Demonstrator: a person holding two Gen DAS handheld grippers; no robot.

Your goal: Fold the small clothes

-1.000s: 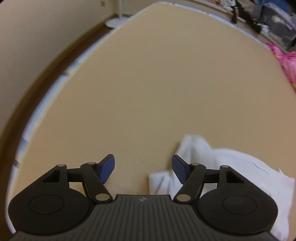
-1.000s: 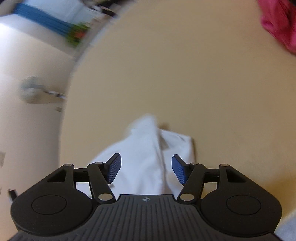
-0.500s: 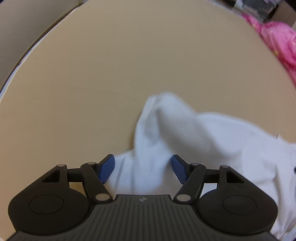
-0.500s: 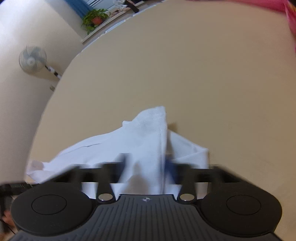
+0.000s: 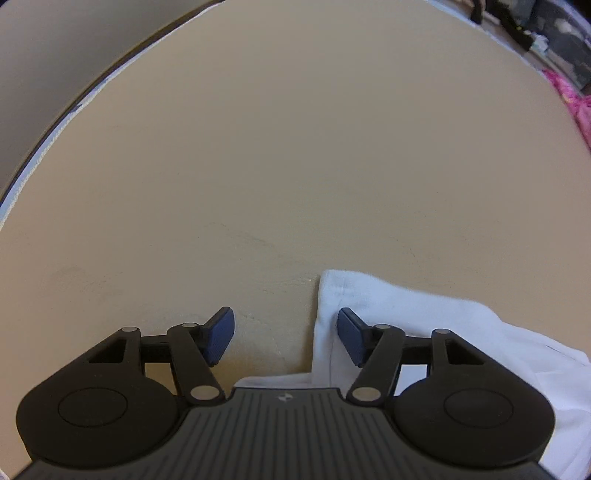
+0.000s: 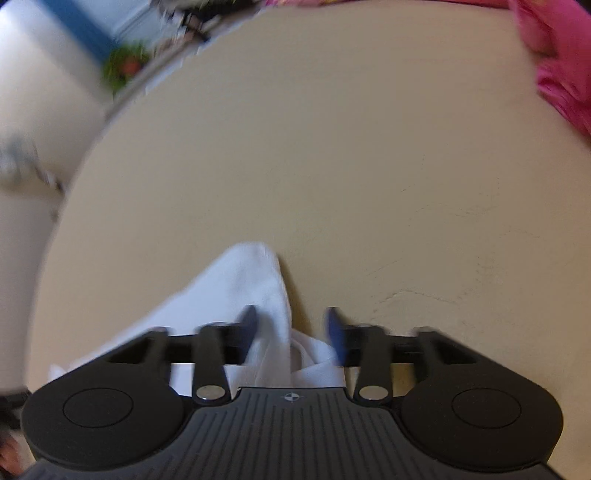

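A small white garment (image 5: pixel 424 314) lies crumpled on the tan table (image 5: pixel 295 147), at the lower right of the left wrist view. My left gripper (image 5: pixel 286 338) hangs just over the table with its jaws closing; the garment's left hem sits inside them, close to the right pad (image 5: pixel 351 339), which does not press on it. In the right wrist view the same garment (image 6: pixel 251 280) rises in a ridge between the blurred fingers of my right gripper (image 6: pixel 291 328). Those jaws are opening and a gap shows on both sides of the fold.
A pile of pink clothes (image 6: pixel 561 66) lies at the table's far right, also seen as pink clothes (image 5: pixel 576 99) in the left wrist view. Dark clutter (image 5: pixel 546 26) and a potted plant (image 6: pixel 125 66) stand beyond the table's edge. Bare tan tabletop (image 6: pixel 332 147) stretches ahead.
Both grippers have sunk toward the table. The right fingers drew together on the cloth's ridge and have spread again. In the left view the raised peak of cloth has dropped to the right.
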